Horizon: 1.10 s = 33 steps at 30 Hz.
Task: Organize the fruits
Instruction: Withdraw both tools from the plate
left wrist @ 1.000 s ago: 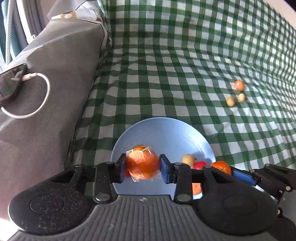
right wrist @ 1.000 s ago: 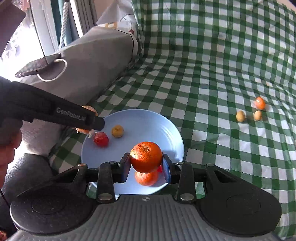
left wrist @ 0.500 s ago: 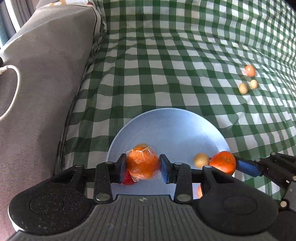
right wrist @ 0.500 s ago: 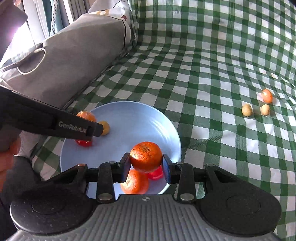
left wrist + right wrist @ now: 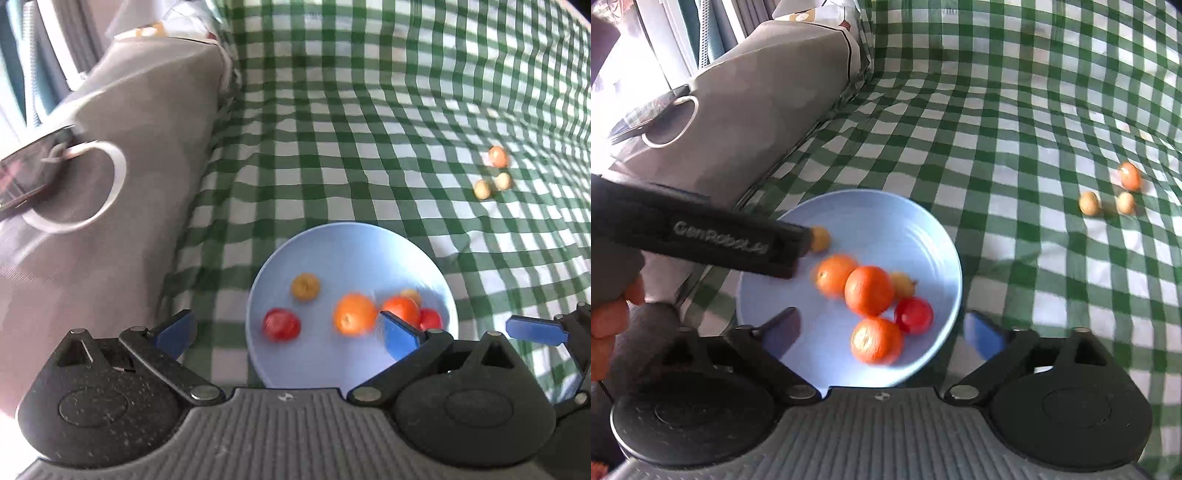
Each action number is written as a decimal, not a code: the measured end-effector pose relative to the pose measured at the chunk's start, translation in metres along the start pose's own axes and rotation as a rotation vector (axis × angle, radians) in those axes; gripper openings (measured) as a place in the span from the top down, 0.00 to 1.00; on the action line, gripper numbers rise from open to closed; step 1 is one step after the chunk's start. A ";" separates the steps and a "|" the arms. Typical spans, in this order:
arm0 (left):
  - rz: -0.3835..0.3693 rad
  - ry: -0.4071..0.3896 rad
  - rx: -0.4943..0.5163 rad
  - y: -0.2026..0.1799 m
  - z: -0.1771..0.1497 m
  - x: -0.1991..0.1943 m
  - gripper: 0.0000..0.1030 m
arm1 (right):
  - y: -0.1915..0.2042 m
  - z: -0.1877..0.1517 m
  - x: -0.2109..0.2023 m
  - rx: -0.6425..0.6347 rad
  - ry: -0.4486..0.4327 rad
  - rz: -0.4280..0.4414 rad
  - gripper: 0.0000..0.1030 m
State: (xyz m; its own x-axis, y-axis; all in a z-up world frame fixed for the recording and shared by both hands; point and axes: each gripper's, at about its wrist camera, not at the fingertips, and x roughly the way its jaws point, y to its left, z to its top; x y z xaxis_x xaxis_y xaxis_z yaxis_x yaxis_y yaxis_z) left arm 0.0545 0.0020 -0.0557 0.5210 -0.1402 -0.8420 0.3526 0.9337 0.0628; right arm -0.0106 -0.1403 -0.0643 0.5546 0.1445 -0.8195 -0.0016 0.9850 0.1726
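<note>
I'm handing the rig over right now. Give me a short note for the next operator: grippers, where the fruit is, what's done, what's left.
Left hand-held gripper: jaws opening, nothing between them, above the blue plate.
Right hand-held gripper: jaws opening too, empty, over the plate's near side.
On the plate: three oranges, one of them at, two red fruits, one at, and two small yellow ones, one at. Several look blurred, perhaps rolling.
Left to do: three small fruits lie on the checked cloth far right of the plate. Likely next: fetch those.
</note>
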 end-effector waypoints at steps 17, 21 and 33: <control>0.014 -0.057 -0.035 0.019 -0.070 -0.100 0.00 | 0.034 -0.054 -0.122 -0.038 -0.165 -0.105 0.01; 0.002 -0.077 -0.027 0.014 -0.076 -0.112 0.00 | 0.037 -0.062 -0.131 -0.033 -0.174 -0.105 0.01; -0.003 -0.107 -0.013 0.011 -0.081 -0.128 0.00 | 0.042 -0.068 -0.147 -0.022 -0.219 -0.119 0.01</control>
State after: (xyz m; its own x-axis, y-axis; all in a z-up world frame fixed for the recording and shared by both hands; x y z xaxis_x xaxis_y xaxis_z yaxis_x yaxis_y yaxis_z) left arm -0.0714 0.0566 0.0096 0.6002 -0.1761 -0.7802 0.3441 0.9374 0.0531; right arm -0.1483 -0.1140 0.0263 0.7192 0.0058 -0.6948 0.0578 0.9960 0.0681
